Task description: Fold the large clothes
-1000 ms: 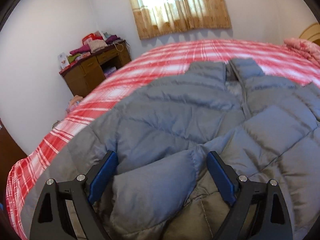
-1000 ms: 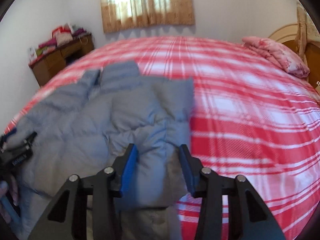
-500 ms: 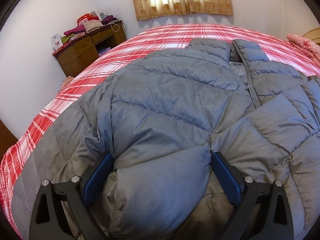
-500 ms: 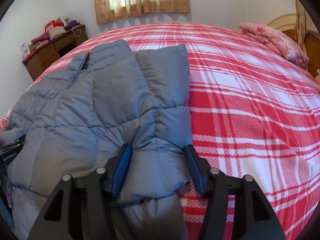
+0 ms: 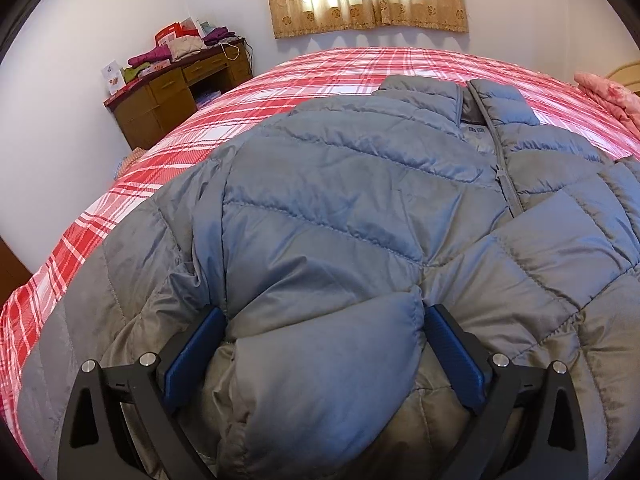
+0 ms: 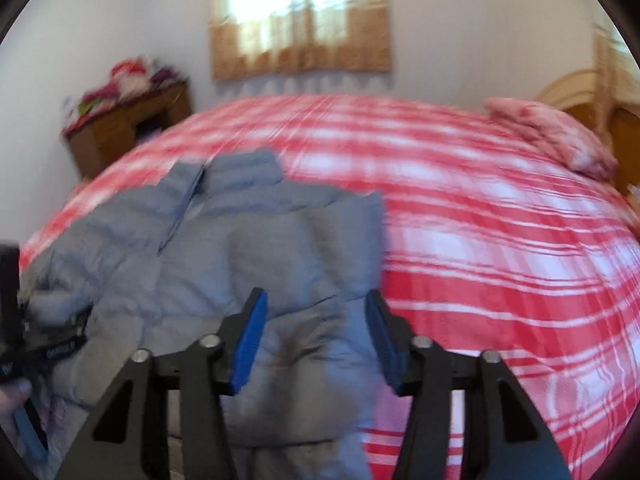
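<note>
Red plaid bed (image 5: pixel 340 76) is carrying a grey jacket (image 5: pixel 360 216) lying zipped and face up. Left claw (image 5: pixel 320 344) is gripping a puffy fold between wide-set jaws. Right claw (image 6: pixel 316 332) is pinching the jacket's right edge, blurred. Slick padding could be slipping free if either grip is loosening, undoing the fold.
</note>
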The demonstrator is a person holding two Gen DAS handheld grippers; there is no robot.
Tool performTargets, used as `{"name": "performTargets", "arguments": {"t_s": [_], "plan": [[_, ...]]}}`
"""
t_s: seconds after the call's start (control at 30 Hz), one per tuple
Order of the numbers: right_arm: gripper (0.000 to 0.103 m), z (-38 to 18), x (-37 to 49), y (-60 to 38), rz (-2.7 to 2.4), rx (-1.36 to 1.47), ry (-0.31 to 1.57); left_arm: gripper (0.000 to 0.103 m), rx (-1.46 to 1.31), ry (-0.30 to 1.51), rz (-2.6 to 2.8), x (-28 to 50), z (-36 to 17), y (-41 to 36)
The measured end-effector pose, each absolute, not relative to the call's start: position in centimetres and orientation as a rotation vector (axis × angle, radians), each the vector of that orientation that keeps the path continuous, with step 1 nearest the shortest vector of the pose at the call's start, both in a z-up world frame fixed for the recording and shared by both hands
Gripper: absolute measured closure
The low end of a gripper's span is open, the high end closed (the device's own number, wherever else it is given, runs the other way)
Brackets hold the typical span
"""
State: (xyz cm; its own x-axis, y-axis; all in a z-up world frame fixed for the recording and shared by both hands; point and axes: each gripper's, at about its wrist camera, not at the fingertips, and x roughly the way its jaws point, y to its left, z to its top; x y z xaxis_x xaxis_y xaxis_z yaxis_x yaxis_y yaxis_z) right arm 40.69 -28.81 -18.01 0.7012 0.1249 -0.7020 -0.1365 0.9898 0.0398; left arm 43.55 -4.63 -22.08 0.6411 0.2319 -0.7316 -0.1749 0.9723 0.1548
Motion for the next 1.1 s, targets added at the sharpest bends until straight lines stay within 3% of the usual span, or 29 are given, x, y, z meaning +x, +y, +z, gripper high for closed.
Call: {"name": "performTargets", "arguments": {"t_s": [0.17, 0.87, 0.93, 1.0, 1.1], "plan": [[0.064, -21.5, 41.6, -28.6, 0.151, -0.021, 0.862, 0.002, 0.070, 0.845, 0.232, 43.6, -22.1, -4.6], [0.064, -21.5, 41.9, -28.0, 0.134, -0.069, 0.881, 0.001, 0.106, 0.860, 0.246, 44.0, -22.2, -5.3], [0.055, -20.6, 41.6, -28.4, 0.150, -0.060, 0.899, 0.001, 0.119, 0.885, 0.227, 44.1, -21.6, -5.1], [0.030, -18.7, 39.5, -29.3, 0.121, -0.035, 0.864, 0.001, 0.103, 0.855, 0.227, 42.6, -19.4, -4.2], [0.024, -16.3, 35.4, -30.3, 0.142, -0.026, 0.799, 0.001, 0.038, 0.758, 0.196, 38.8, -15.4, -1.4]]}}
